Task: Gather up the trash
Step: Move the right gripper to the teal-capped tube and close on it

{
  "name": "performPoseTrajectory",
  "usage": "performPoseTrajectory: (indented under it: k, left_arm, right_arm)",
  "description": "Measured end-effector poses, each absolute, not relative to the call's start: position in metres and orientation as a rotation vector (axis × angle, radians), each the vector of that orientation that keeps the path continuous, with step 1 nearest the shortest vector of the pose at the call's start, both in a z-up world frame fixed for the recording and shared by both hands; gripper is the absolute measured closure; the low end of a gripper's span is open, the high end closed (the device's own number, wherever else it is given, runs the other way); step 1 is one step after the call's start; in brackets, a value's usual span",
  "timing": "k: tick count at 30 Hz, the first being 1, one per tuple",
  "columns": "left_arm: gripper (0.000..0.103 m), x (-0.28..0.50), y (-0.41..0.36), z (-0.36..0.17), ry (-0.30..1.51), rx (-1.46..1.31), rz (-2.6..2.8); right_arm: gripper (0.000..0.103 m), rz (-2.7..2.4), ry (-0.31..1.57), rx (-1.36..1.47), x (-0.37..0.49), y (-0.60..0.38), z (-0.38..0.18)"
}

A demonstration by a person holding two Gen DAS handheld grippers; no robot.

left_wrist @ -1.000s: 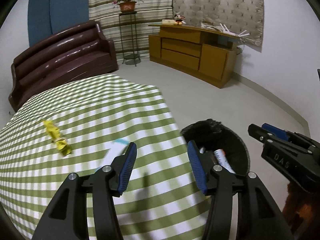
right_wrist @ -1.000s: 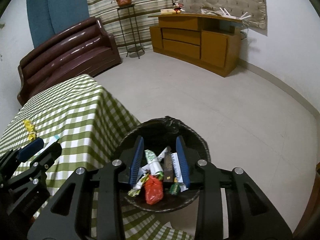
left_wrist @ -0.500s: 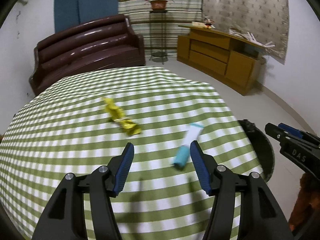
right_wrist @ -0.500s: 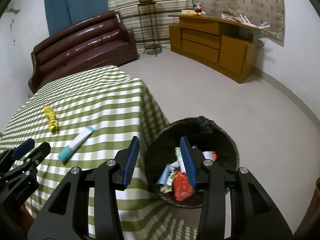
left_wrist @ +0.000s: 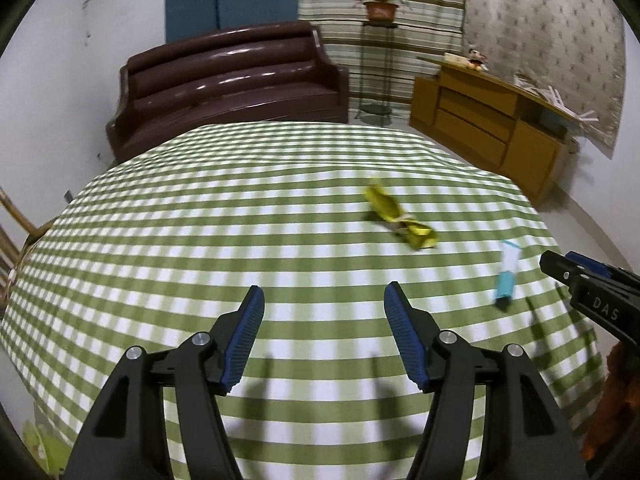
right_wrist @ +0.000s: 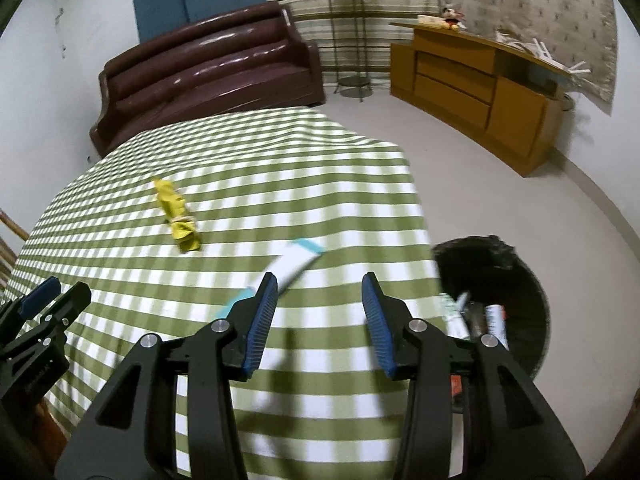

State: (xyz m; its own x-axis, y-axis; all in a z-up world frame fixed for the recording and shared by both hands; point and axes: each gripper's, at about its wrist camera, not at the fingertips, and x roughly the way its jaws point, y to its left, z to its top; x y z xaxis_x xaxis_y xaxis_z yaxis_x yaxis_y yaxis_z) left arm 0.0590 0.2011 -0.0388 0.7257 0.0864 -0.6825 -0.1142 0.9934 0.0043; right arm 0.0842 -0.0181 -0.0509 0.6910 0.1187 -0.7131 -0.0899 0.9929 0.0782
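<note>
A crumpled yellow wrapper (left_wrist: pixel 402 218) lies on the green-and-white checked tablecloth (left_wrist: pixel 240 240); it also shows in the right wrist view (right_wrist: pixel 178 222). A white and teal tube (left_wrist: pixel 506 276) lies to its right, near the table's right edge, and shows blurred in the right wrist view (right_wrist: pixel 288 268). My left gripper (left_wrist: pixel 324 316) is open and empty above the cloth, nearer than both items. My right gripper (right_wrist: pixel 318 302) is open and empty, just right of the tube. A black bin (right_wrist: pixel 500 280) holding several wrappers stands on the floor beside the table.
A dark brown sofa (left_wrist: pixel 228 84) stands behind the table. A wooden sideboard (left_wrist: pixel 492 128) stands at the back right, a plant stand (left_wrist: pixel 378 56) between them. The table edge drops to a pale floor (right_wrist: pixel 500 184) on the right.
Both grippers have swung left, away from the bin and over the table. The wrapper and tube have shifted rightward in both views. Both stay open and empty.
</note>
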Motion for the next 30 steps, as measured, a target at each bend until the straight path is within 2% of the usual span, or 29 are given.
performPoseTrajectory:
  k: [1,12,30]
  left_arm:
    - [0.042,0.06,0.206,-0.039,0.752,-0.043,0.118]
    - [0.042,0.06,0.256,-0.048,0.765,-0.095,0.167]
    - [0.042,0.062,0.265,-0.054,0.775,-0.121,0.149]
  right_arm:
    - [0.054,0.119,0.803,0.037,0.086,-0.013,-0.051]
    - [0.054,0.091,0.869,-0.009,0.1,0.024,-0.067]
    - [0.055,0.02,0.888,-0.047,0.097,0.003,-0.071]
